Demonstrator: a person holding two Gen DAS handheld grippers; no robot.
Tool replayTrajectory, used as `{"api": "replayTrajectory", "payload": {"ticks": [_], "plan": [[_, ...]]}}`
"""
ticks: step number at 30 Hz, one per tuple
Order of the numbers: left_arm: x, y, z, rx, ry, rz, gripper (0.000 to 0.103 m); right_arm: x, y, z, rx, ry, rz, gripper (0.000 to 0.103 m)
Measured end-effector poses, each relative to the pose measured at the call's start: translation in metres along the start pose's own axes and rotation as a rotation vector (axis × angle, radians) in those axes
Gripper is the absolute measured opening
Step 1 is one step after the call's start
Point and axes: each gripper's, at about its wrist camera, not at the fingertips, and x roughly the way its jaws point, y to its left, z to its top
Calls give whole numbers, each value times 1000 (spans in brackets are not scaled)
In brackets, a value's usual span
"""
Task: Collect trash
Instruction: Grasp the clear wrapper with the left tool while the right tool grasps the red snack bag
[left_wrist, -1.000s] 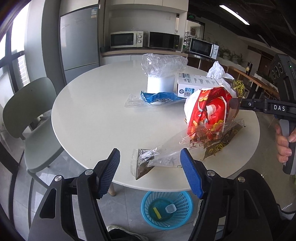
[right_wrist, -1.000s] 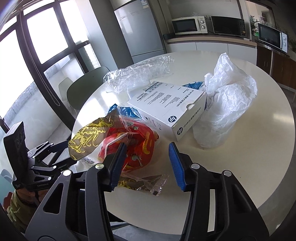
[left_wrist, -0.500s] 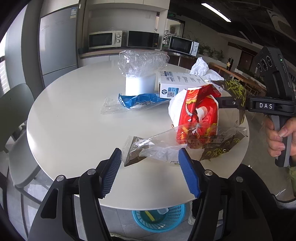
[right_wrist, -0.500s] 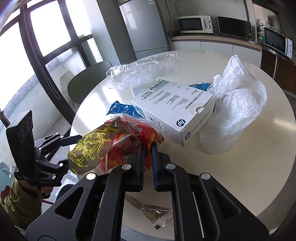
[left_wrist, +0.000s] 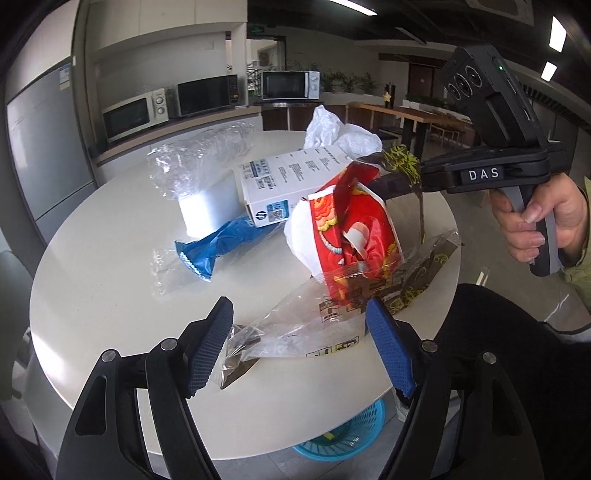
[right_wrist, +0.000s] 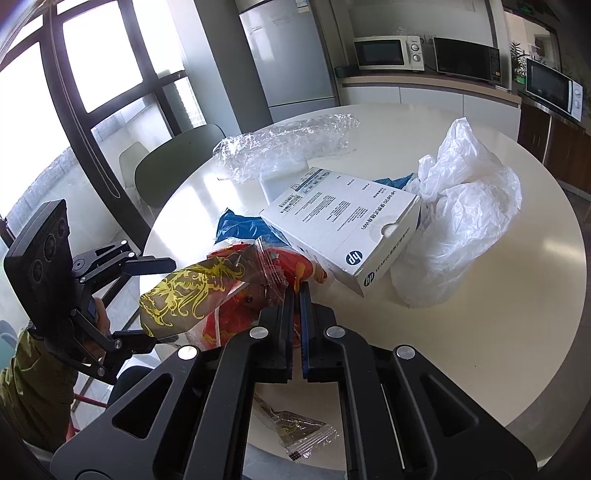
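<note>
My right gripper (right_wrist: 296, 291) is shut on a clear and gold-printed wrapper bag (right_wrist: 192, 295) with a red snack packet (left_wrist: 351, 236) inside, and holds it lifted above the round white table (left_wrist: 110, 266). In the left wrist view the right gripper (left_wrist: 384, 181) pinches the bag's top. My left gripper (left_wrist: 299, 347) is open and empty, its fingers either side of the bag's clear lower end (left_wrist: 295, 325) near the table's front edge.
A white HP box (right_wrist: 343, 225), a white plastic bag (right_wrist: 465, 221), crumpled clear film (right_wrist: 280, 147), a blue wrapper (left_wrist: 218, 247) and a white cup (left_wrist: 207, 206) lie on the table. A small wrapper (right_wrist: 295, 432) lies near the edge. A blue waste basket (left_wrist: 343, 435) stands below.
My right gripper has closed on the wrapper bag with the red packet and lifted it. My left gripper has moved closer, rising over the table's front edge.
</note>
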Motion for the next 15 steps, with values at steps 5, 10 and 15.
{"api": "replayTrajectory", "payload": {"ticks": [5, 10, 15], "plan": [[16, -9, 1, 56, 63, -34, 55, -3, -3, -3, 5, 0, -4, 3], [18, -14, -6, 44, 76, -41, 39, -9, -6, -5, 6, -6, -14, 2], [10, -21, -11, 25, 58, -34, 20, -18, -6, -8, 9, -26, -16, 2]]}}
